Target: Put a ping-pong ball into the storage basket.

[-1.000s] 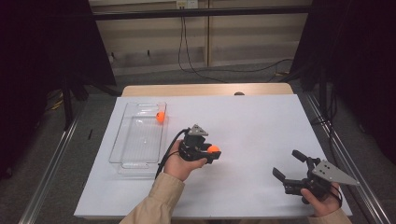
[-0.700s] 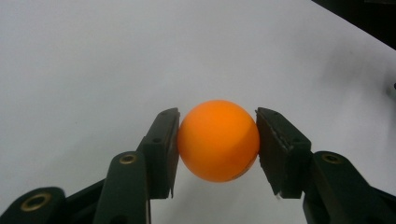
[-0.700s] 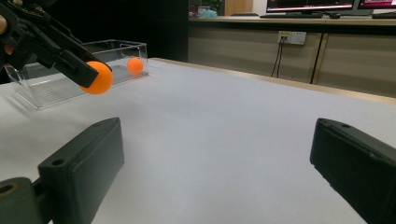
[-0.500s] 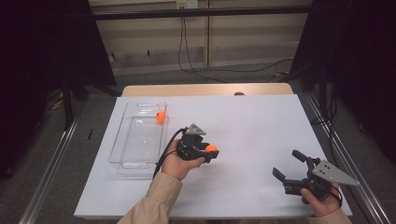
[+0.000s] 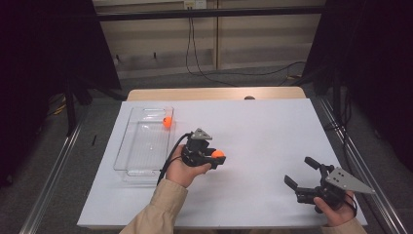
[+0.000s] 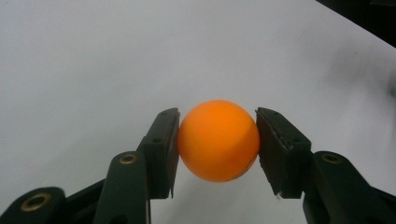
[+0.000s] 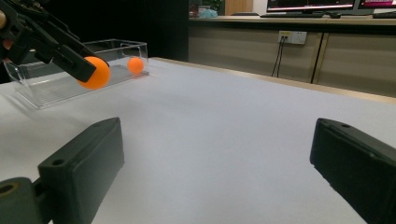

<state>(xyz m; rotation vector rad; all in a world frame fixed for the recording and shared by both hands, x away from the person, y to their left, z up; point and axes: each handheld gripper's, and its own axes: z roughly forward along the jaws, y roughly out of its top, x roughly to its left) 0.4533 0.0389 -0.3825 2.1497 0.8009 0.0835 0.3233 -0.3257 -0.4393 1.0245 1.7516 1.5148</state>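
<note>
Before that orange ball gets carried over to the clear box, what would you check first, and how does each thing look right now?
1. Left tongs clamped on the held ball, pads on both sides: ok.
2. Held ball lifted off the white table: cannot tell.
3. Clear box open on top with free floor space: ok.
4. Other ball sits at the box's far end, out of the nearer part: ok.
5. Right tongs open, holding nothing, well away from the path: ok.
</note>
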